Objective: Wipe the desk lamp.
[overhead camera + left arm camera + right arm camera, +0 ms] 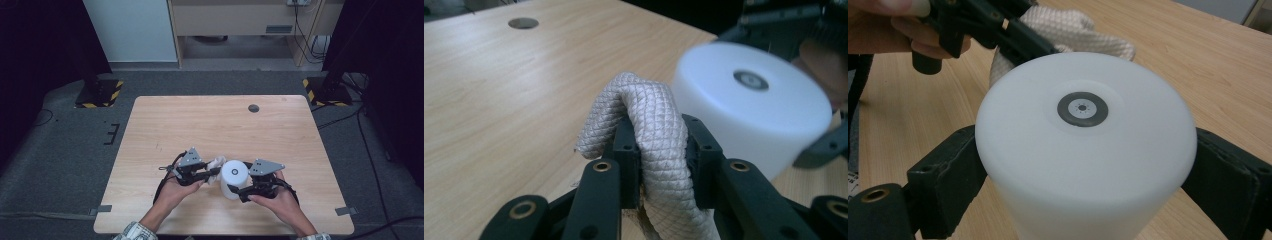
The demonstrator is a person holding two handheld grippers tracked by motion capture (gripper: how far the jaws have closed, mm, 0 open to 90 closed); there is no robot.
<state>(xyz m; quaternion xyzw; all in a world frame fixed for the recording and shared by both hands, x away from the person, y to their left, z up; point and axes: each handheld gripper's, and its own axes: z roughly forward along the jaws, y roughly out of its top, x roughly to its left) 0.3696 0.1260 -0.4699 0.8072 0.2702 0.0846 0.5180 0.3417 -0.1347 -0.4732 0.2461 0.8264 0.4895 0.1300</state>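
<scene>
While blurred, white cylinder hides right claw.

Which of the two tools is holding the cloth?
The left tool, the one at the left of the high view. Its jaws pinch the folded quilted cloth, while the right tool grips the white cylinder beside it.

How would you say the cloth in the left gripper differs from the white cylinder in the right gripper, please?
The cloth is soft, quilted and bunched; the white cylinder is smooth and rigid. The cloth is beige-grey, the cylinder plain white with a grey ringed disc on top. Each is clamped between a gripper's jaws.
</scene>
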